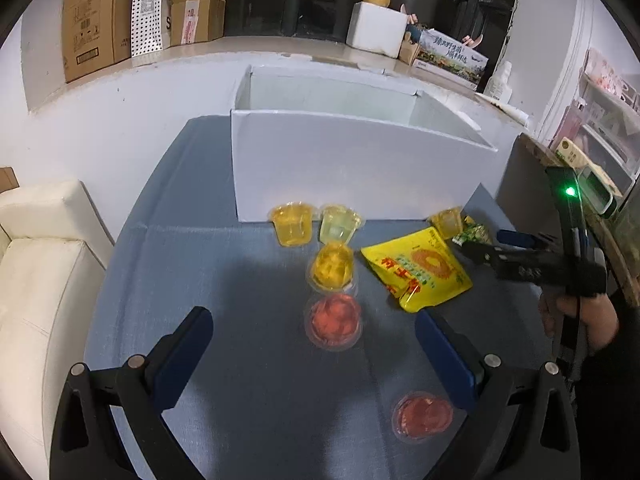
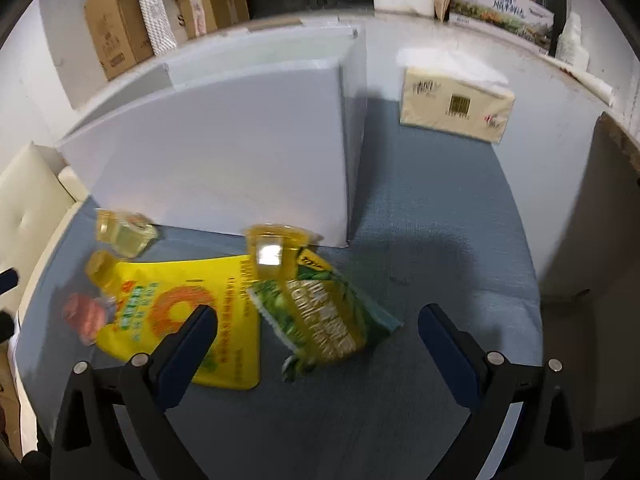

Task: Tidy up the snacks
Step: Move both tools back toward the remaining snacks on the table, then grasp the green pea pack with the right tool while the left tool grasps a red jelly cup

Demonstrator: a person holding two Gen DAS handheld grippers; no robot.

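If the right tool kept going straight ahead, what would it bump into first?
Most likely the crinkly green snack packet, which lies between the open fingers of the right tool. Behind it stands a yellow plastic jelly cup, then the big white box. The picture is blurry, so depth is uncertain.

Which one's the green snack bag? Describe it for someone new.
Start at the big white box on the blue table. Near its front right corner, the green snack bag lies beside the larger yellow pouch, under a yellow jelly cup. It's the only green packet.
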